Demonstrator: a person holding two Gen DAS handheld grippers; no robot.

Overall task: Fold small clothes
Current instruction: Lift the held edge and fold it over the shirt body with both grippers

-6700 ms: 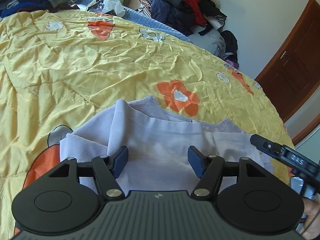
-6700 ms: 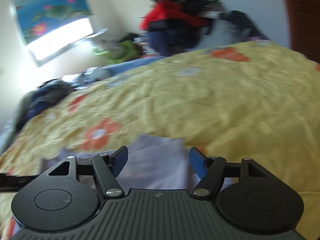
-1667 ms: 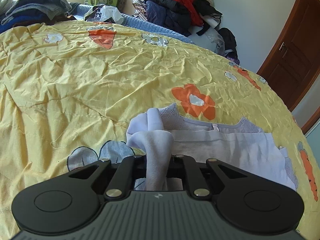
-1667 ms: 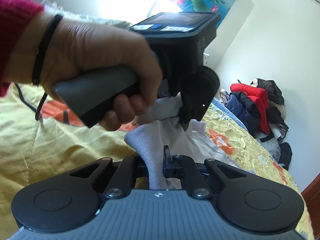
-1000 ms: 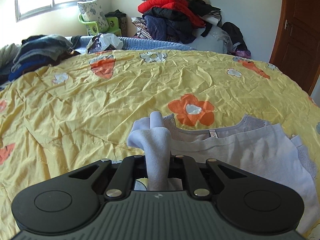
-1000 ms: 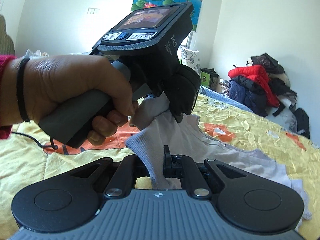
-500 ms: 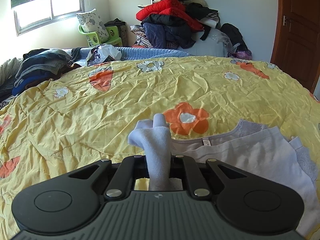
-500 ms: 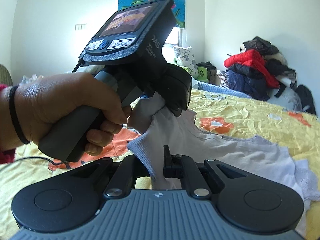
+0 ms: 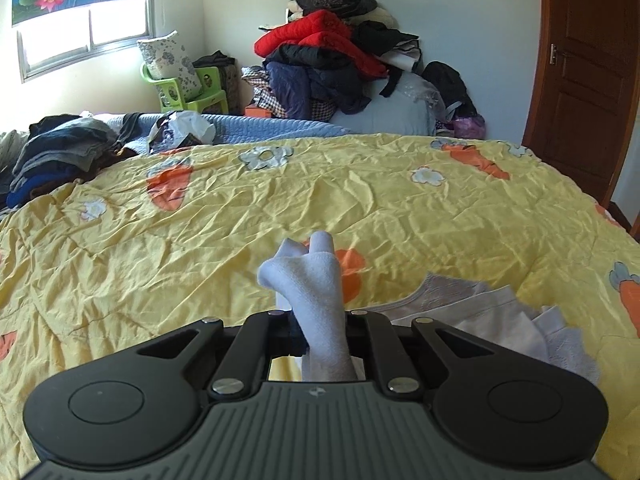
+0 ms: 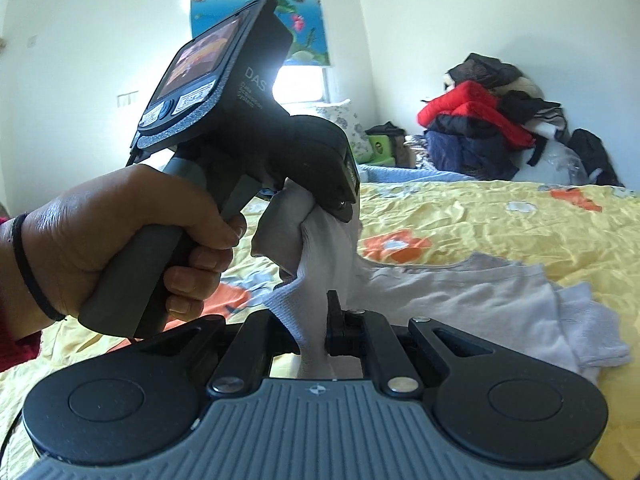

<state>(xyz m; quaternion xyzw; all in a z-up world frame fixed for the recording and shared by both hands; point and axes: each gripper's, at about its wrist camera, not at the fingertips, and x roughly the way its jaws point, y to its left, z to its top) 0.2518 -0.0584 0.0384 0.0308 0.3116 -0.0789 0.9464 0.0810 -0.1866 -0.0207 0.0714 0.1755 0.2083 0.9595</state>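
Above the yellow bedspread [image 9: 160, 248], left claw [image 9: 320, 320] and right claw [image 10: 316, 332] each pinch the pale garment [image 10: 460, 300].

Near the camera, the right gripper [image 10: 316, 334] is closed on a bunched fold of the pale lilac garment [image 10: 472, 300]. Just beyond it, the left hand [image 10: 120, 240] holds the left gripper [image 10: 320, 204], which also pinches this raised fold from above. The rest of the garment lies spread to the right on the yellow bedcover [image 10: 520, 232]. A pile of clothes [image 10: 480, 132] sits far right, against the wall.
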